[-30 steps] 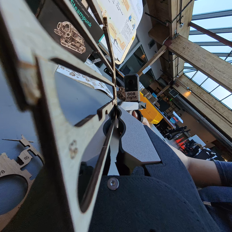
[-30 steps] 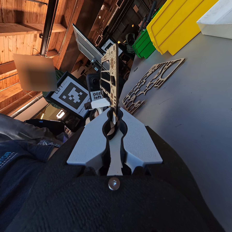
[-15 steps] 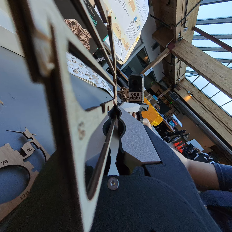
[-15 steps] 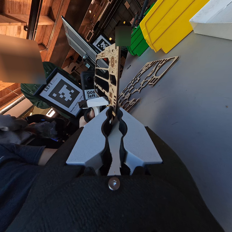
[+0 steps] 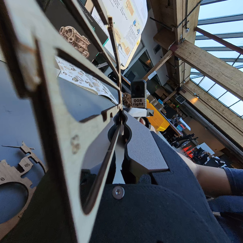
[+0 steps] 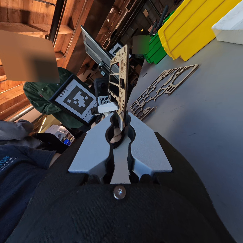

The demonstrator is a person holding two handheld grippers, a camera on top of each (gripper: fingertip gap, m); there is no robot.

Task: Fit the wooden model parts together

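Note:
A thin laser-cut wooden parts sheet (image 5: 63,118) stands on edge above the grey table. My left gripper (image 5: 121,115) is shut on one edge of it, and the sheet fans out up and left from the tips. In the right wrist view the same sheet (image 6: 121,78) rises between the fingers of my right gripper (image 6: 120,115). Those jaws stand a little apart, with the sheet's lower edge lying against the right finger (image 6: 138,138). Each gripper faces the other: the right gripper (image 5: 139,113) shows in the left wrist view, the left gripper (image 6: 107,108) in the right wrist view.
A second cut-out wooden sheet (image 6: 164,89) lies flat on the table (image 6: 197,131). Yellow bins (image 6: 190,32), a green bin (image 6: 155,52) and a white box (image 6: 230,30) stand behind it. A wooden offcut (image 5: 13,174), an open booklet (image 5: 81,78) and the kit box (image 5: 73,30) lie left. The grippers are tip to tip, or close to it.
The right gripper's jaws have spread slightly around the sheet's edge. The sheet has turned a little, showing more of its face in the right wrist view. The left gripper keeps its hold.

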